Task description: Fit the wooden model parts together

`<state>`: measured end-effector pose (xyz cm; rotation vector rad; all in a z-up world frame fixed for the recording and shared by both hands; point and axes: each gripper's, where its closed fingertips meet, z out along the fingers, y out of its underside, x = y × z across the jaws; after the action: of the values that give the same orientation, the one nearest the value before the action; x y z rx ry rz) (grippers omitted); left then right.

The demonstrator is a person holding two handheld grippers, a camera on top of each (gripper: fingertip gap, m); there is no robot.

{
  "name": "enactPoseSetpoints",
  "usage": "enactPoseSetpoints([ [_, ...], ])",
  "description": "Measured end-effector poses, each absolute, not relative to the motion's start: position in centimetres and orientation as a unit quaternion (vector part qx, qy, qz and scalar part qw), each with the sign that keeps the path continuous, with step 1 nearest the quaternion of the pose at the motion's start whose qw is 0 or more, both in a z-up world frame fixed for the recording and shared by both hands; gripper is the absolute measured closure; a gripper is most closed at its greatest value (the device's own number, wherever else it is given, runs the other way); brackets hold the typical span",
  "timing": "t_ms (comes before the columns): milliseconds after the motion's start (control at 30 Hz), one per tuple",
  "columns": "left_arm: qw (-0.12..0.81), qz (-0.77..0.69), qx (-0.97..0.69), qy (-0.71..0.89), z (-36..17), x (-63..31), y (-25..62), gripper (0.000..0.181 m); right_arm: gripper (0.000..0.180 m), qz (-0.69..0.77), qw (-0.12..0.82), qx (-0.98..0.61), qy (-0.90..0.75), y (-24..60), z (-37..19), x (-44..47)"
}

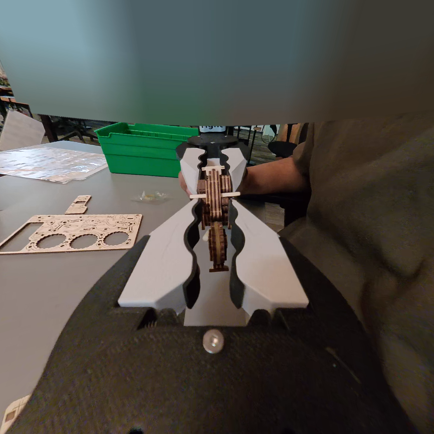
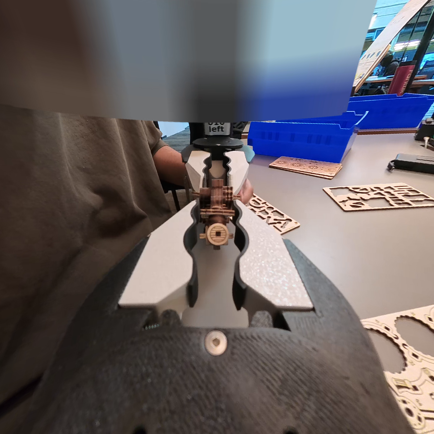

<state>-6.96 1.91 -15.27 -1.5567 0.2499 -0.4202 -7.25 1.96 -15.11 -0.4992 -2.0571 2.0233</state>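
A small brown layered wooden model (image 1: 214, 206) with thin pale cross pins is held in the air between both grippers, which face each other tip to tip. My left gripper (image 1: 215, 203) is shut on the model's near part, and a wheel-like section (image 1: 218, 249) hangs back between its fingers. My right gripper (image 1: 214, 187) grips the far end from the opposite side. In the right wrist view my right gripper (image 2: 215, 204) is shut on the model (image 2: 216, 206). A round pale end disc (image 2: 217, 233) faces the camera, and the left gripper (image 2: 216, 190) is behind it.
A green bin (image 1: 141, 152), a punched wooden sheet (image 1: 70, 232), a small wooden piece (image 1: 78, 204), a plastic bag (image 1: 150, 196) and a shiny plastic sheet (image 1: 47, 162) lie on the grey table. Blue bins (image 2: 305, 138) and more wooden sheets (image 2: 375, 196) (image 2: 305, 168) lie on the other side. The person's torso is close. The tips of both grippers are at nearly the same place.
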Motion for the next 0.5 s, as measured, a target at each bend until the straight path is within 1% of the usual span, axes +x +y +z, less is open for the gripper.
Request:
enactPoseSetpoints([
  [500,0.687,-0.196,-0.692,0.102,-15.14,-6.91,2.05,0.162,0.155,0.693,0.104,-0.172,-0.692,2.14,-14.87,-7.32],
])
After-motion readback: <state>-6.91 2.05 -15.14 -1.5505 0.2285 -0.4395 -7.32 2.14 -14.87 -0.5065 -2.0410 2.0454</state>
